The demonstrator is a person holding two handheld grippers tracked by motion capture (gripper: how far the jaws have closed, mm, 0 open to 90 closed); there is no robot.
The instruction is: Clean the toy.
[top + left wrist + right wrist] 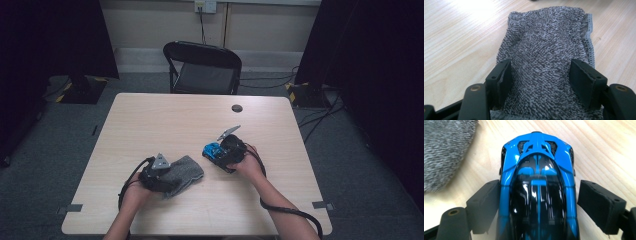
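Observation:
A folded grey towel [187, 171] lies on the wooden table [165, 117] near the front left. My left gripper [167, 178] is shut on its near end. In the left gripper view both black pads [504, 77] press the sides of the towel [546, 42], which bulges up between them. A blue and black toy car [212, 149] sits right of the towel. My right gripper [217, 153] straddles the car and is open. In the right gripper view the car [537, 182] fills the gap; the left pad [486, 202] lies against its side, while bare wood shows beside the right pad.
A black folding chair [202, 67] stands behind the table's far edge. A dark round hole cover [237, 108] sits at the far middle of the tabletop. Tape marks [74, 207] lie at the front corners. Cables run over the floor at the right.

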